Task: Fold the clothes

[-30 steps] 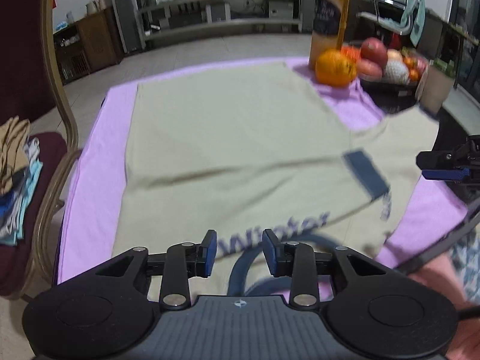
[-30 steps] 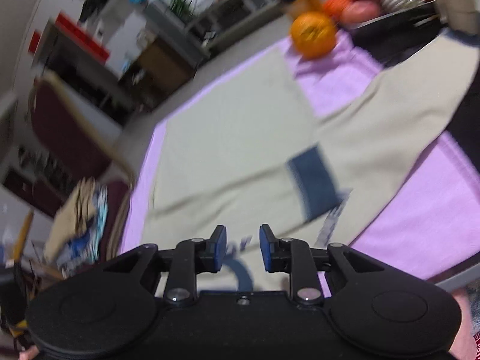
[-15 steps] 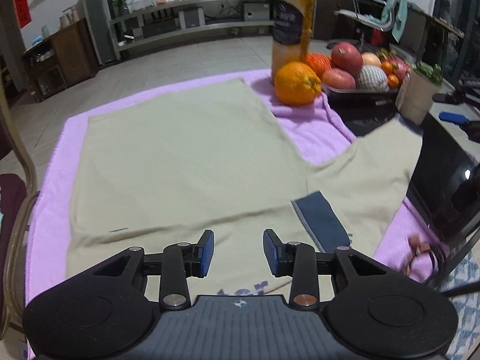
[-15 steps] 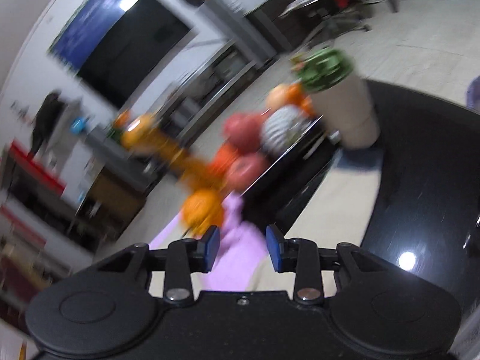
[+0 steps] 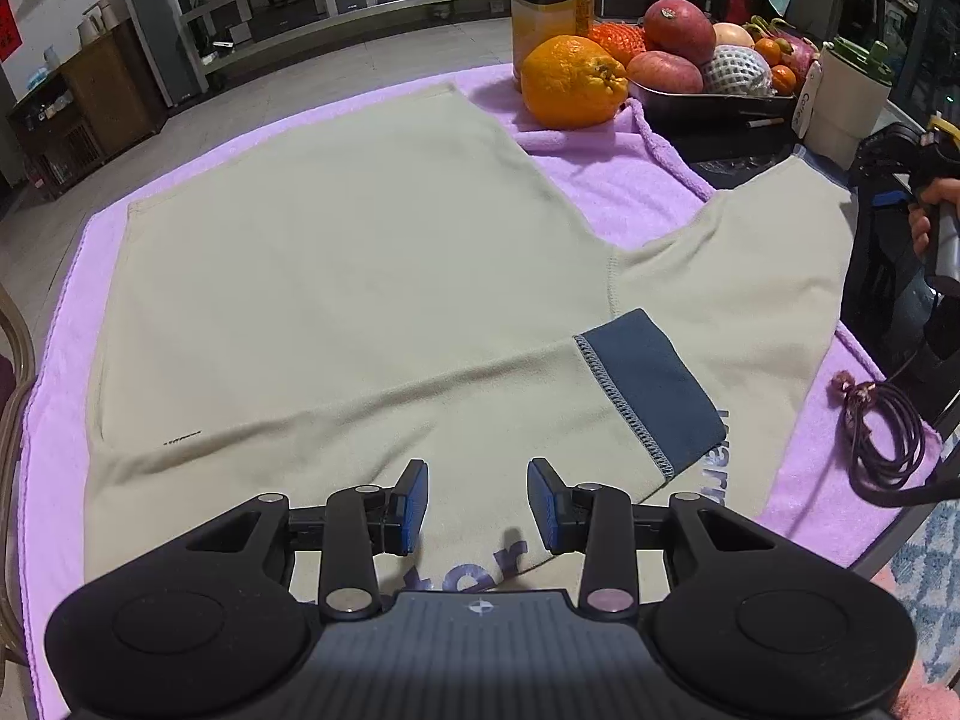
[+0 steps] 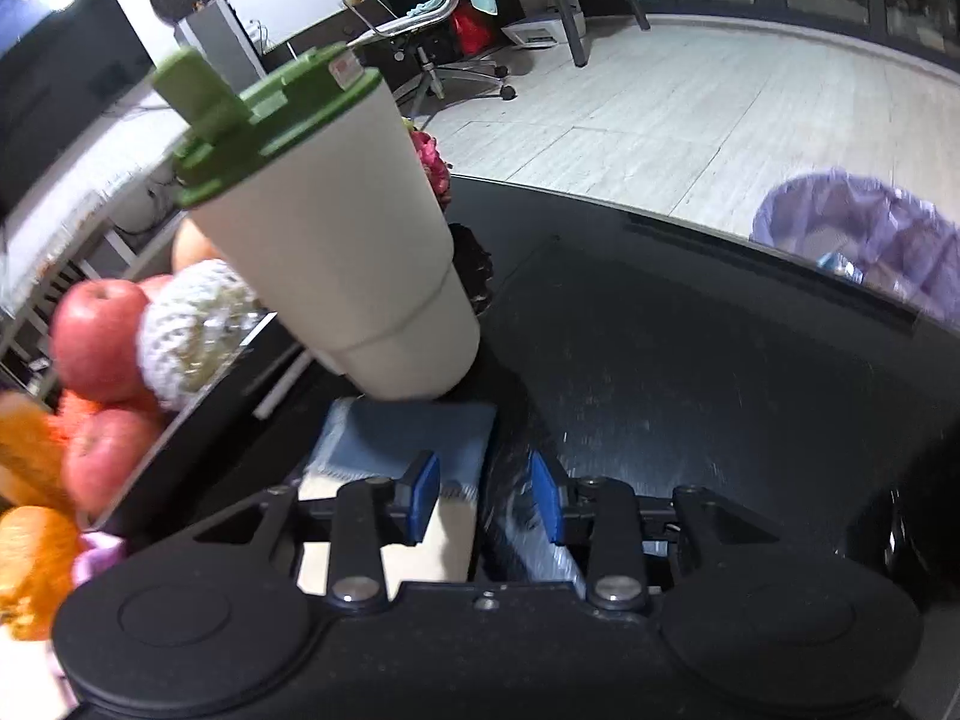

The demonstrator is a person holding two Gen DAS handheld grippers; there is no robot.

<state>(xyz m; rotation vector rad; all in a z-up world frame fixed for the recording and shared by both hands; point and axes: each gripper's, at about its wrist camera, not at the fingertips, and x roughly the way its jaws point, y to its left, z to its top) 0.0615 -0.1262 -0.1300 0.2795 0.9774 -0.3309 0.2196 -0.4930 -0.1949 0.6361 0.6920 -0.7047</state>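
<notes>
Now my left gripper (image 5: 477, 501) hovers with jaws apart and empty over the near edge of the beige sweatshirt (image 5: 336, 276), which lies flat on the purple towel (image 5: 618, 180); its left sleeve is already folded across the chest. Further right, my right gripper (image 6: 483, 498) has jaws apart just above the other sleeve's blue cuff (image 6: 414, 438), beside the cream tumbler (image 6: 336, 258) at the table's right edge, probably to pinch it.

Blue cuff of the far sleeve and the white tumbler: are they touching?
Cannot tell. In the right wrist view the white tumbler stands at the far edge of the blue cuff, but motion blur and the tumbler's overhang hide whether its base meets the fabric.
</notes>
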